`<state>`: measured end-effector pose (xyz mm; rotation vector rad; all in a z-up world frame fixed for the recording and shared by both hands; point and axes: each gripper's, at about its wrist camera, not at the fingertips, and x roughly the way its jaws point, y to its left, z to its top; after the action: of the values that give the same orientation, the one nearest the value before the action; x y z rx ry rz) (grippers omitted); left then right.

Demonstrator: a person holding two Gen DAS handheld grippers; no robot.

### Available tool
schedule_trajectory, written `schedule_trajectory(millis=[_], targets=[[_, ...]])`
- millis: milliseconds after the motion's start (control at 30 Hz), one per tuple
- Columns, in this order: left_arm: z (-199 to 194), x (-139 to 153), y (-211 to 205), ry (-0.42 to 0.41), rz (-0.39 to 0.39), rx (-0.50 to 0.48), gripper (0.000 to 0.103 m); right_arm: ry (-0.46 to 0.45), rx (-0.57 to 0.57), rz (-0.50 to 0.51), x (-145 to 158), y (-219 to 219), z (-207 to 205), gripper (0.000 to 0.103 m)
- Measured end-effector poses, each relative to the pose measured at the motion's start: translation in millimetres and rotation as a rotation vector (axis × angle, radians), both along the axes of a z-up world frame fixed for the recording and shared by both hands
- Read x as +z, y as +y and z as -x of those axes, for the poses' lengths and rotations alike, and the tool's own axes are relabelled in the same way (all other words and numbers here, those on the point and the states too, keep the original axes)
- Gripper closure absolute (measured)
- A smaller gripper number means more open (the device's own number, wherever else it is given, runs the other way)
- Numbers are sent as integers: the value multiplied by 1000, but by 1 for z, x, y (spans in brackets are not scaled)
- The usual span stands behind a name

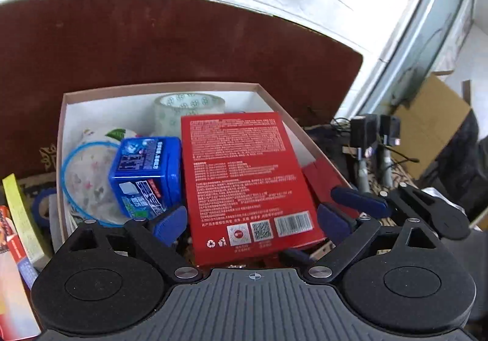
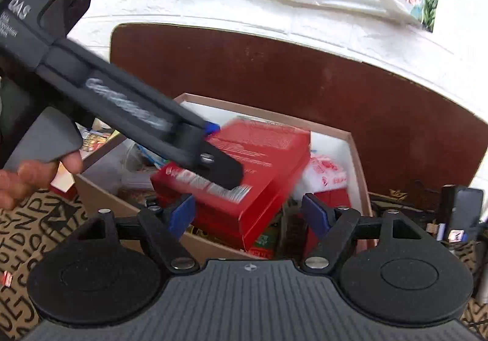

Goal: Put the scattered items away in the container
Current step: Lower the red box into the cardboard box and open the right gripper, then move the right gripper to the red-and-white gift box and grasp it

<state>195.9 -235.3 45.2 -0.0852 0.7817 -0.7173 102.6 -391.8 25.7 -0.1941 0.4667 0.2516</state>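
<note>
The red carton (image 1: 247,176) lies tilted between the left claw (image 1: 251,223)'s spread fingers, resting over the cardboard box (image 1: 268,94). Left of it inside sit a blue gum tub (image 1: 146,170), a tape roll (image 1: 189,109) and a floral pouch (image 1: 88,179). The right claw (image 2: 250,214) is spread, empty, at the box's near rim.

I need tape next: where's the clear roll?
In the left wrist view, the clear tape roll stands at the back of the cardboard box, behind the red box and blue box.
</note>
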Motion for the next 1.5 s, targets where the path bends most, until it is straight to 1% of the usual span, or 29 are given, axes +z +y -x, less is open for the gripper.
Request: schedule_trajectory(millis=[100,133,233,300,367,400,433,500,600,667,733,800,833,933,1000,1067,1100,1233,1300,1500], targets=[[-3,-3,-2,14,-1,-22,8,1,16,23,-4,1,4,25],[-3,-4,-3,30,0,-29,8,-4,18,37,-6,2,6,28],[0,-5,-10,8,-15,-58,7,-7,19,55,-8,4,6,29],[-1,-8,-14,3,-20,-64,7,5,6,45,-9,-1,-3,30],[-2,-12,-17,18,-16,-67,7,24,-23,23,-11,-7,-9,32],[-2,-14,-19,29,-17,-71,7,34,-40,10,-12,-9,-11,41],[-3,-17,-21,43,-22,-72,7,40,-51,-2,-13,-11,-14,43],[-2,-23,-21,60,-23,-72,7,51,-43,-10,-13,-10,-15,43],[4,-24,-17,44,-28,-73,5,25,-3,3,-11,-2,-7,41],[9,-23,-14,29,-44,-63,0,7,14,12,-10,3,-3,35],[15,-21,-12,19,-54,-48,0,-8,22,18,-8,9,2,21],[21,-20,-7,25,-52,-44,0,-15,14,33,-7,15,4,14],[23,-20,-5,34,-51,-40,0,-20,5,40,-5,18,6,13],[36,-17,5,42,-37,-14,0,-25,-31,36,1,25,17,4],[50,-14,18,34,-4,5,0,-34,-38,20,7,30,29,3],[69,-11,32,-34,18,32,0,-47,-30,3,11,38,42,2],[77,-11,39,-44,27,43,0,-51,-24,-2,13,43,48,1],[101,-18,78,24,93,92,0,-56,17,-21,13,70,70,1],[114,-24,101,30,111,125,0,-48,48,-28,8,87,75,1],[148,-49,175,41,96,266,0,45,183,-91,-14,148,88,1]])
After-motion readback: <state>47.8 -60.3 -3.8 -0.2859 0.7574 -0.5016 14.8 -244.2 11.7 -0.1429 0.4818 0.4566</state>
